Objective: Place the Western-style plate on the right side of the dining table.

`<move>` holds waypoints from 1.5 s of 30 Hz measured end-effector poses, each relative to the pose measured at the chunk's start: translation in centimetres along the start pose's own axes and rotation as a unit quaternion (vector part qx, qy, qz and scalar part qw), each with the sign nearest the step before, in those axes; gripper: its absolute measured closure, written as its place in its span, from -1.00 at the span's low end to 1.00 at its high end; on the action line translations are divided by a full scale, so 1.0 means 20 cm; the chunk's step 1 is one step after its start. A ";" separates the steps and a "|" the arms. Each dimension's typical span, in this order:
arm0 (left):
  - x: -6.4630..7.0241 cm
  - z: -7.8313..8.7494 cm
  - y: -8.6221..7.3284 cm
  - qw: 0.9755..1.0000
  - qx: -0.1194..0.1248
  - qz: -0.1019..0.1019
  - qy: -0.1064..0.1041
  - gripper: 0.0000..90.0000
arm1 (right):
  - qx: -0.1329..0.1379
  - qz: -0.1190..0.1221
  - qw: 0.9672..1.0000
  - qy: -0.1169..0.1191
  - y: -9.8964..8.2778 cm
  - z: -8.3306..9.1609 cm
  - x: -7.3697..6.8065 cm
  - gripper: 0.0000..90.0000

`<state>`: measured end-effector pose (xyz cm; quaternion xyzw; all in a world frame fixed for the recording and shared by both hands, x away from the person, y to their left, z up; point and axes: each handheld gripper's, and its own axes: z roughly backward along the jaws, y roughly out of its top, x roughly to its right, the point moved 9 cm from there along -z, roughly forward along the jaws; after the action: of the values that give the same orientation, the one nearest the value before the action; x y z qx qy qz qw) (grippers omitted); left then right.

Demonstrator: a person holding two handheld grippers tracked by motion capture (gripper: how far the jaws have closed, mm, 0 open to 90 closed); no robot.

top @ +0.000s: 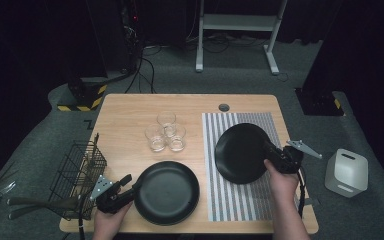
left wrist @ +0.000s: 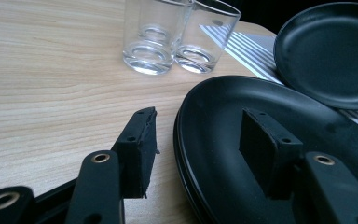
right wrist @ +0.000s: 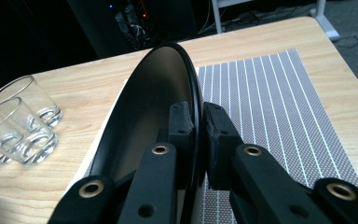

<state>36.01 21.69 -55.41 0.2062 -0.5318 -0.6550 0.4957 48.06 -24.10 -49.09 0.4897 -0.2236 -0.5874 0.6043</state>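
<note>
Overhead light illuminates the table (top: 130, 107) evenly; surroundings remain dark. Glasses (left wrist: 154, 35) show mild glare. Near jaws in both gripper views appear slightly soft.

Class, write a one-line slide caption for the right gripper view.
Right gripper clamps a tilted black plate by its rim above the striped placemat.

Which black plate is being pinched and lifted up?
The black plate over the striped placemat; the right gripper clamps its rim, tilted. The other plate lies flat.
</note>
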 end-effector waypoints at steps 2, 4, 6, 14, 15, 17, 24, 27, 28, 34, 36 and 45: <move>0.00 0.00 0.00 1.000 0.000 -0.002 0.000 0.03 | -0.002 -0.008 1.000 0.001 -0.01 0.00 0.01 0.85; 0.00 0.00 0.00 1.000 0.000 -0.001 -0.001 0.03 | -0.002 -0.013 1.000 0.002 -0.01 -0.01 0.02 0.85; 0.01 0.00 0.00 1.000 -0.002 0.001 -0.001 0.03 | -0.004 -0.018 1.000 0.002 -0.02 -0.01 0.03 0.85; 0.00 -0.01 -0.01 1.000 -0.006 -0.005 0.000 0.03 | -0.014 -0.036 0.999 0.006 -0.04 -0.01 0.06 0.85; 0.01 -0.01 -0.01 1.000 -0.006 -0.003 0.000 0.03 | -0.016 -0.039 0.999 0.007 -0.05 -0.01 0.07 0.85; 0.01 -0.01 -0.01 1.000 -0.007 -0.004 0.000 0.03 | -0.019 -0.045 0.999 0.010 -0.06 -0.02 0.08 0.84; 0.01 -0.01 -0.01 1.000 -0.008 -0.006 0.001 0.04 | -0.034 -0.064 0.997 0.018 -0.09 -0.02 0.11 0.84; 0.01 -0.01 -0.01 1.000 -0.009 -0.006 0.000 0.04 | -0.036 -0.064 0.997 0.021 -0.09 -0.03 0.12 0.84; 0.01 -0.01 -0.01 1.000 -0.009 -0.006 0.000 0.04 | -0.038 -0.065 0.997 0.022 -0.09 -0.03 0.12 0.84; 0.01 -0.01 -0.01 1.000 -0.012 -0.011 -0.001 0.04 | -0.052 -0.065 0.996 0.021 -0.10 -0.02 0.15 0.84; 0.01 -0.02 -0.01 1.000 -0.011 -0.011 -0.001 0.05 | -0.056 -0.065 0.996 0.018 -0.10 -0.02 0.16 0.84; 0.02 -0.02 -0.01 1.000 -0.014 -0.013 -0.001 0.06 | -0.062 -0.088 0.994 0.030 -0.14 -0.03 0.20 0.84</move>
<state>36.06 21.19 -55.72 0.2053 -0.5203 -0.6692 0.4891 47.99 -27.24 -52.99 0.4866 -0.1251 -0.6360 0.5858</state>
